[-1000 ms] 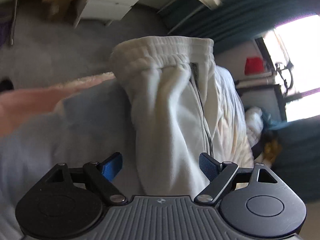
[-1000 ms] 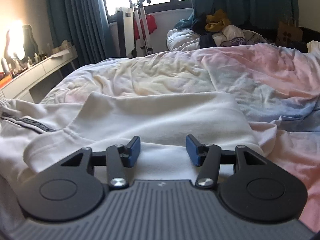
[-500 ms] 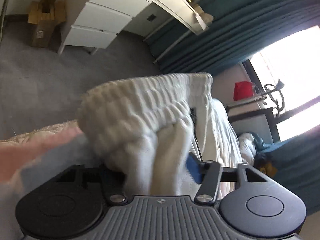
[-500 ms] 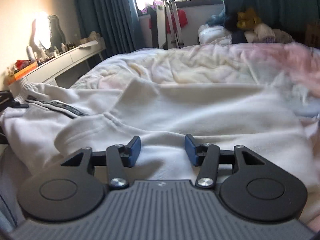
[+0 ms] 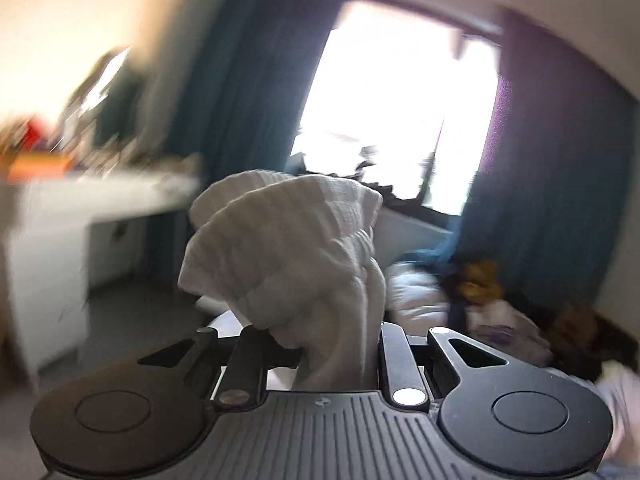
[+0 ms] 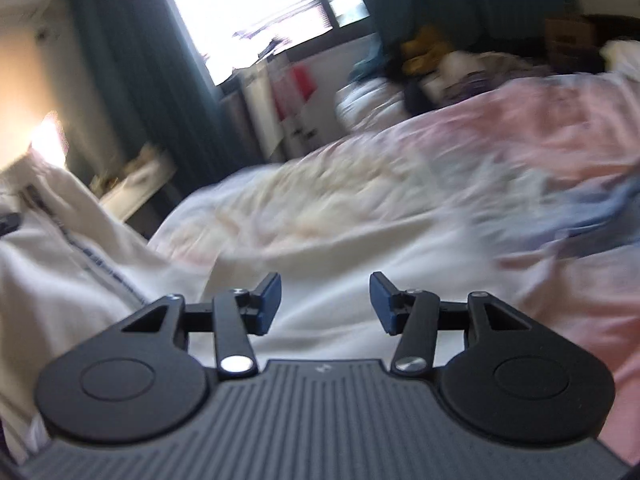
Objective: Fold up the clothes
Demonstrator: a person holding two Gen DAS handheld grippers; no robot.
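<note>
A bunched white garment (image 5: 296, 256) is pinched in the left gripper (image 5: 320, 352), its ribbed band raised ahead of the fingers. The right gripper (image 6: 325, 304) is held spread, nothing between its blue pads (image 6: 269, 300); more of the garment is spread on the bed (image 6: 520, 184) beneath and to its left.

A home bedroom: rumpled bed (image 6: 360, 208), teal curtains (image 6: 132, 80), dresser (image 5: 60, 216).

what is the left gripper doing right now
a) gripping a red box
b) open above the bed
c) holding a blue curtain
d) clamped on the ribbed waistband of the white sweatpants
d: the left gripper has its fingers closed on the bunched, ribbed elastic waistband of the white sweatpants, lifted off the bed.
</note>
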